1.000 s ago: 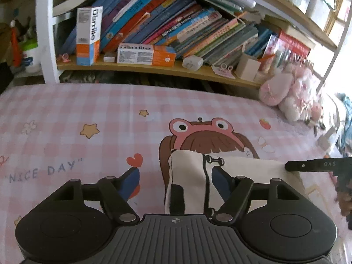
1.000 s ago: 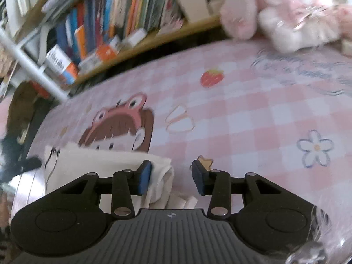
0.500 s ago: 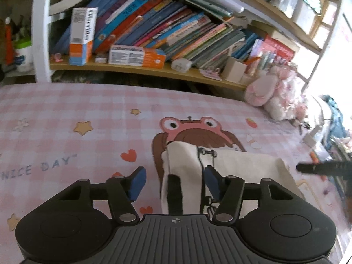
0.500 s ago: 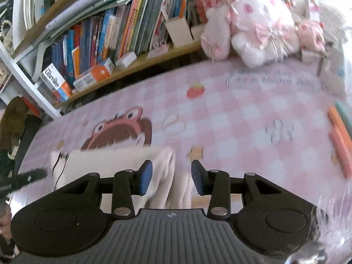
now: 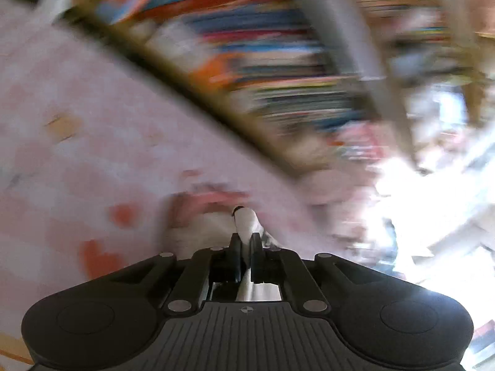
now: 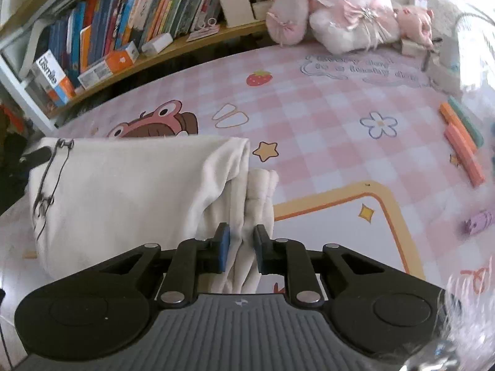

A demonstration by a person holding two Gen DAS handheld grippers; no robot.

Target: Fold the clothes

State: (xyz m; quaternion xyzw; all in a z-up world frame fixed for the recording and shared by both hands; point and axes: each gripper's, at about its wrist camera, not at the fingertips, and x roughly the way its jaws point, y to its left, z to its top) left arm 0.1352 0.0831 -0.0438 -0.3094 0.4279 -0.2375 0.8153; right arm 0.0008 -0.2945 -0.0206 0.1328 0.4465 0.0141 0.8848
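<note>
With both grippers closed on the white garment (image 6: 130, 185), I have one end of the folded cloth in each tool so that the whole piece can be lifted or turned as one unit instead of sagging from a single point.

My right gripper (image 6: 241, 247) has just been closing, and its jaws now stand narrow with a bunched edge of cloth pinched between the blue pads (image 6: 223, 249). I take that end near the layered edges, where several thicknesses meet, so that the stacked layers stay together in one grip. From there the garment stretches away to the left, lying on the pink checked tablecloth (image 6: 340, 117) near its front edge, in front of the cartoon frog print (image 6: 154, 122). Its black printed design (image 6: 46, 185) sits at the far left end.

My left gripper (image 5: 244, 244) has also just been closing, and it is nearly fully closed, with a thin strip of white cloth coming up between the fingertips. That view is heavily blurred, so I cannot tell exactly which part of the garment it holds; the far left end is my judgement.

The bookshelf (image 6: 123, 31) and the plush toys (image 6: 340, 15) stand well apart behind the work area, and the orange markers (image 6: 461, 148) lie off to the right. I judge the next move needs both grips to travel together, or the fold will skew.
</note>
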